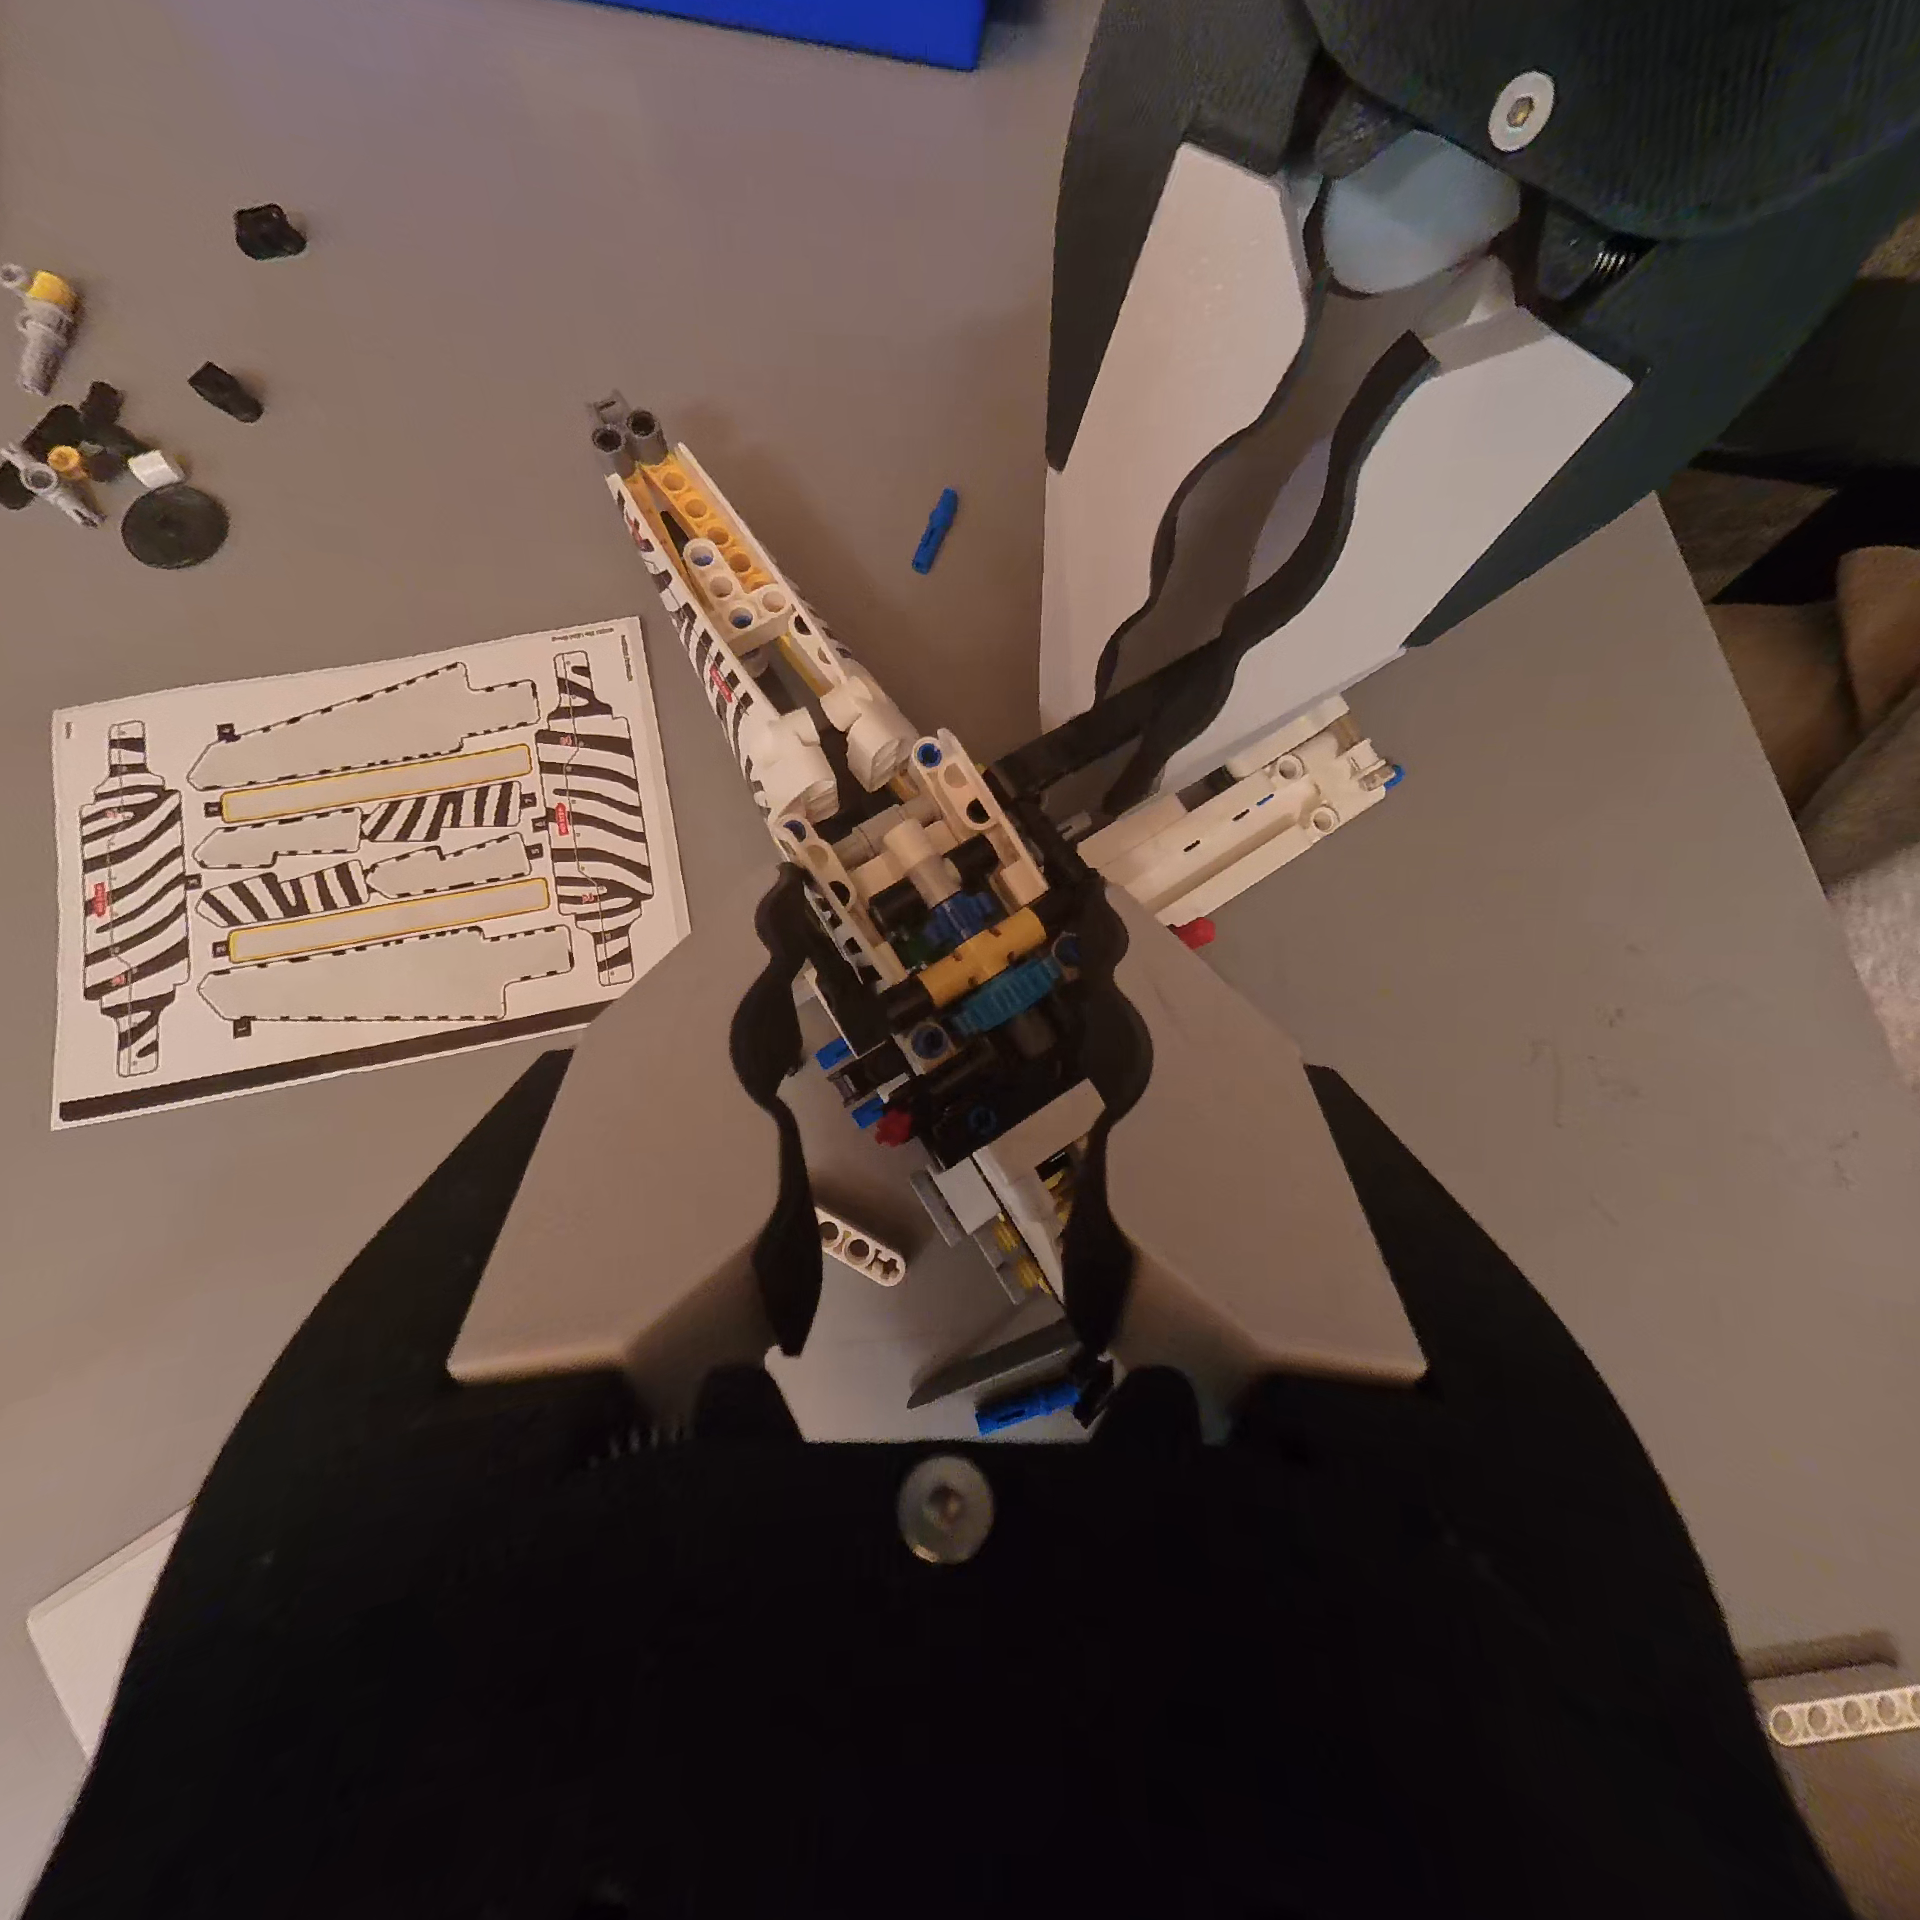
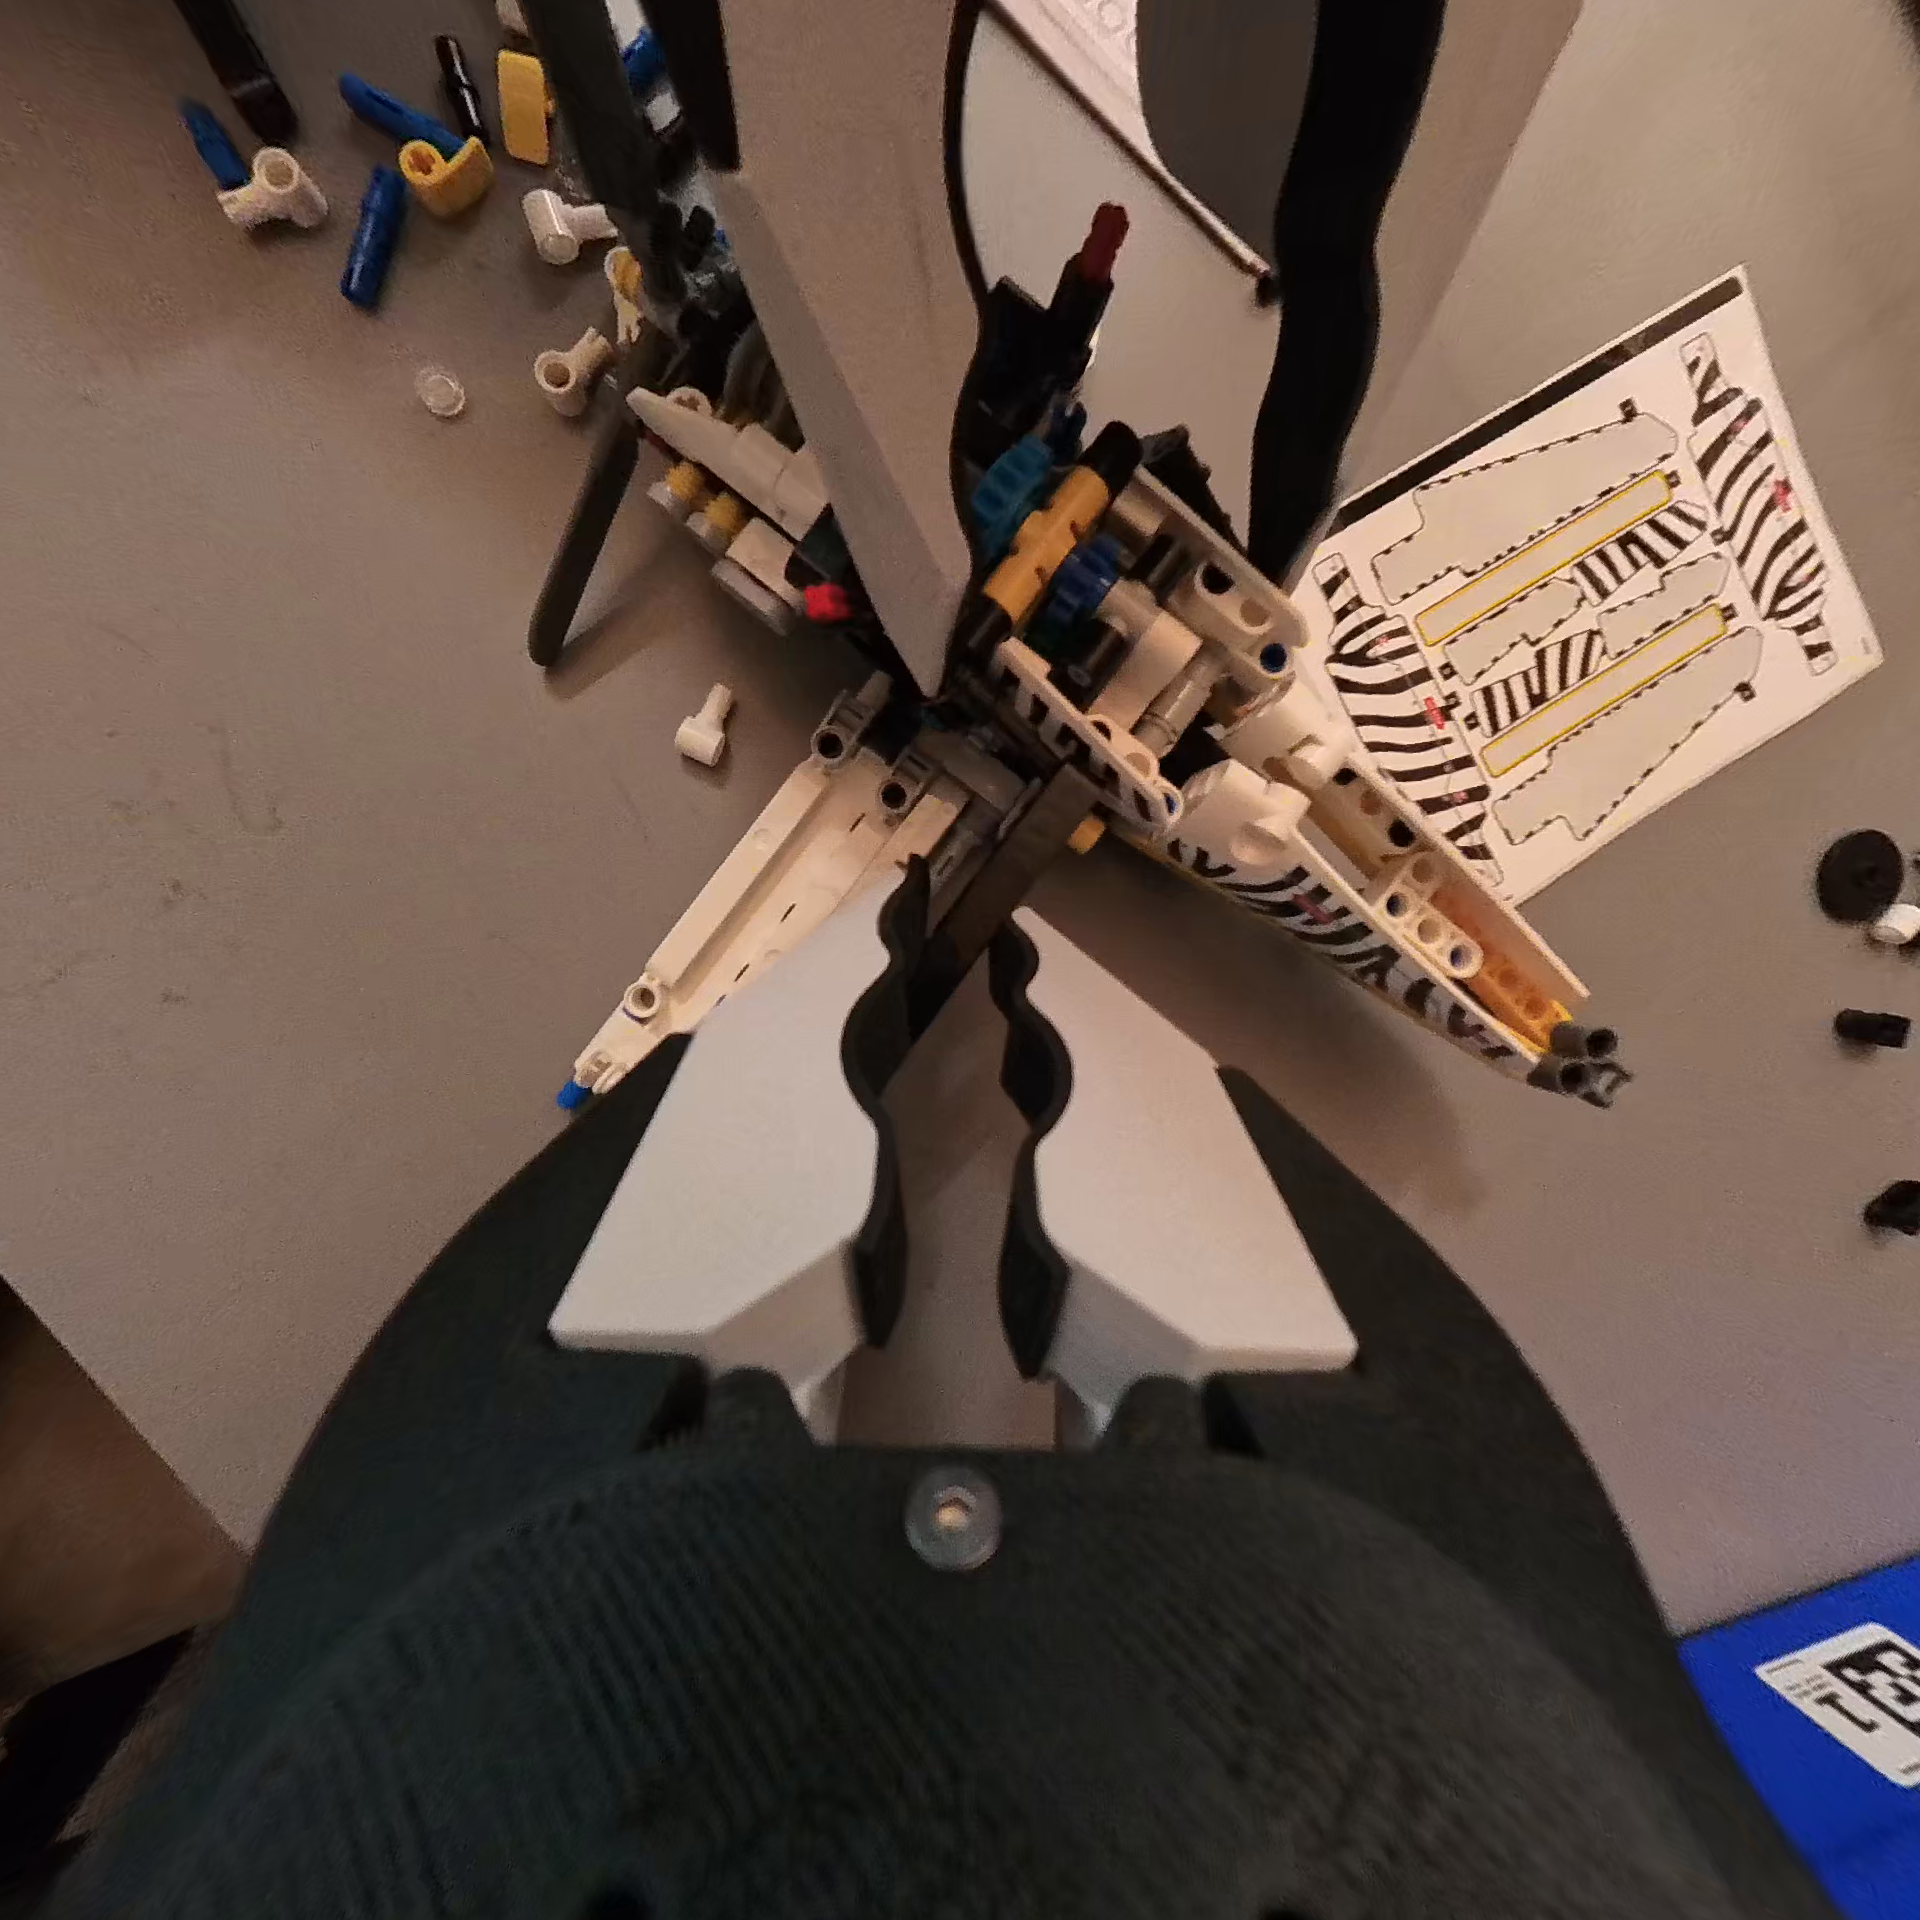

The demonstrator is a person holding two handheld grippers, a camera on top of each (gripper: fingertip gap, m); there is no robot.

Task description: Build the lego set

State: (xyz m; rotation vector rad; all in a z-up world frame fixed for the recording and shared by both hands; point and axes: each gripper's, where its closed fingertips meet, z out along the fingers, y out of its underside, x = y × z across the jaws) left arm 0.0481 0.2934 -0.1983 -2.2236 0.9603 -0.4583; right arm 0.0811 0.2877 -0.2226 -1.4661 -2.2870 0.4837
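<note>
The lego model [image 1: 935,831] is a white aircraft-like build with zebra-striped panels, a yellow beam and blue gears. My left gripper [image 1: 935,914] is shut on its central body and holds it over the grey table [image 1: 1455,1143]. My right gripper [image 2: 966,914] is shut on a black beam [image 2: 1029,831] that sticks out of the model's middle beside a white wing [image 2: 748,914]. In the left wrist view the right gripper [image 1: 1081,769] reaches in from the upper right. In the right wrist view the left gripper [image 2: 1101,613] comes in from the top around the gear section [image 2: 1049,530].
A zebra-pattern sticker sheet [image 1: 364,862] lies left of the model and also shows in the right wrist view [image 2: 1579,582]. Loose small parts [image 1: 94,436] lie far left, a blue pin [image 1: 935,530] and a white short beam [image 1: 862,1242] nearby. More loose pieces [image 2: 416,156] and a blue box [image 2: 1829,1704] show. My hands' fingertips stand some 5 cm from each other. It is some 9 cm from my right tips to the blue pin [image 1: 935,530].
</note>
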